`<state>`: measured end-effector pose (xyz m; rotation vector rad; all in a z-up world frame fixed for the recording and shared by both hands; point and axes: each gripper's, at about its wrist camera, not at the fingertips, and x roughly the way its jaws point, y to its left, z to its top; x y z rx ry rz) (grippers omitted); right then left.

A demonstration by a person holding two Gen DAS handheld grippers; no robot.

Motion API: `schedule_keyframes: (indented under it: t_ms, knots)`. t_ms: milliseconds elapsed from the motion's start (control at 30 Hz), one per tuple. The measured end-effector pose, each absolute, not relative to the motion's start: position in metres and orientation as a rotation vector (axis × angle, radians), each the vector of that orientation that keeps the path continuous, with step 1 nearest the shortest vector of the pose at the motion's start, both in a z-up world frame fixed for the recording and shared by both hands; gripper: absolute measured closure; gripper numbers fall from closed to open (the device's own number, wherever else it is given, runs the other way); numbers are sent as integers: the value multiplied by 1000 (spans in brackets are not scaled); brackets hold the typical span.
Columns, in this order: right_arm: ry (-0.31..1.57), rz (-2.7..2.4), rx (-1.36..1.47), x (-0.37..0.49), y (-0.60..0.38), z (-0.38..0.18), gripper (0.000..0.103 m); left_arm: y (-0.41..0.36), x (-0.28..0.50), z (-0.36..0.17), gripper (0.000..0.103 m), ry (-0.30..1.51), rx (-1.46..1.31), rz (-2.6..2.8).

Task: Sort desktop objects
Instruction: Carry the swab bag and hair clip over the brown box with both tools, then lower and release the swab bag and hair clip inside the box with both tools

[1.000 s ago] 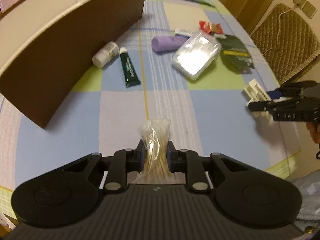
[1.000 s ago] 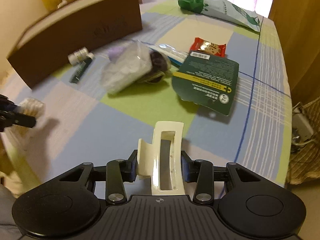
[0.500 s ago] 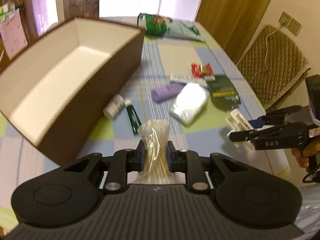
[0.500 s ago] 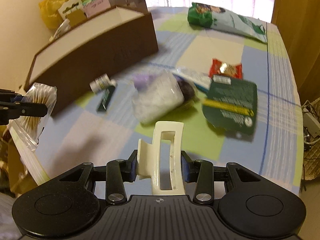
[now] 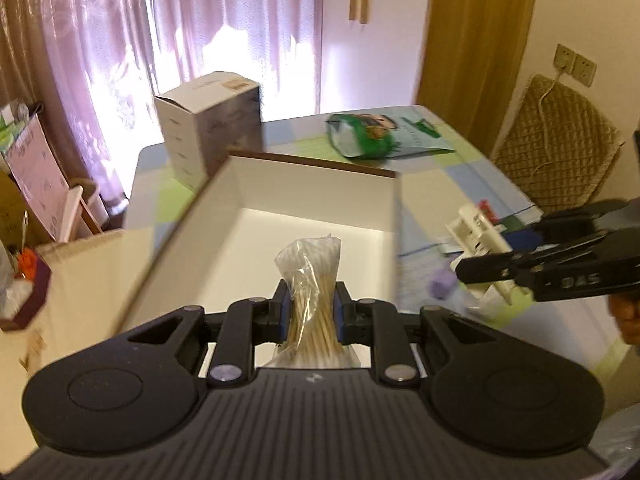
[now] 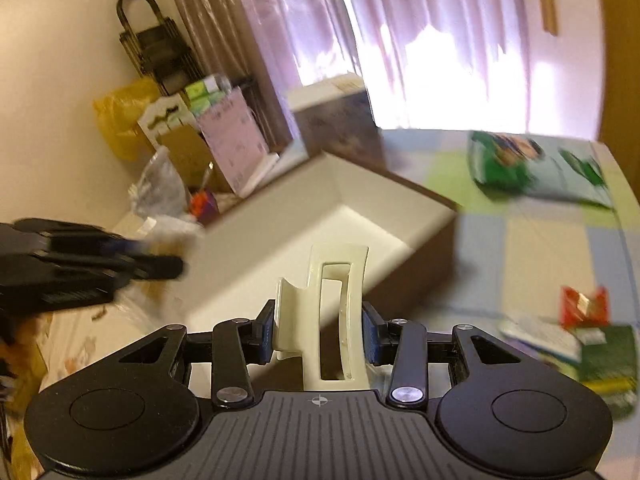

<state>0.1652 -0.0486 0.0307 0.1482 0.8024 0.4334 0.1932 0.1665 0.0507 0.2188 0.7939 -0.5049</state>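
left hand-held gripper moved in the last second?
Yes. The left hand-held gripper, shut on the cotton swab bag, rose from the tablecloth to face the open brown box.

Left tool (image 5: 310, 312) and right tool (image 6: 318, 330) both clamped tight, raised, level.

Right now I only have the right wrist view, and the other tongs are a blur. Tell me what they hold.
Observer: The left tongs are shut on a clear plastic bag of thin wooden-stemmed swabs.
Operator: My right tongs hold the cream plastic claw clip. Say where that bag sits relative to the brown cardboard box.
Observer: In the left wrist view, the bag shows against the white floor of the box, between its side walls.
Operator: Report anything beside the box that I can't see.
Observer: A small purple object, blurred, lies just right of the box.
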Motion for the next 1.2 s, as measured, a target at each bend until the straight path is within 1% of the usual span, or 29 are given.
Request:
schedule_keyframes:
  t_ms: [100, 333, 600, 867, 1200]
  knots:
    - [796, 398, 134, 184, -7, 27, 59, 184, 223, 39, 86, 821, 239, -521]
    - [860, 300, 85, 224, 52, -12, 59, 202, 280, 3, 86, 898, 266, -600]
    - [944, 200, 90, 272, 46, -47, 59, 174, 337, -36, 86, 986, 318, -684]
    - [1030, 109, 104, 319, 27, -66, 59, 144, 390, -70, 86, 1056, 371, -691]
    - [1096, 75, 46, 347, 16, -84, 59, 122, 421, -94, 86, 1095, 396, -677]
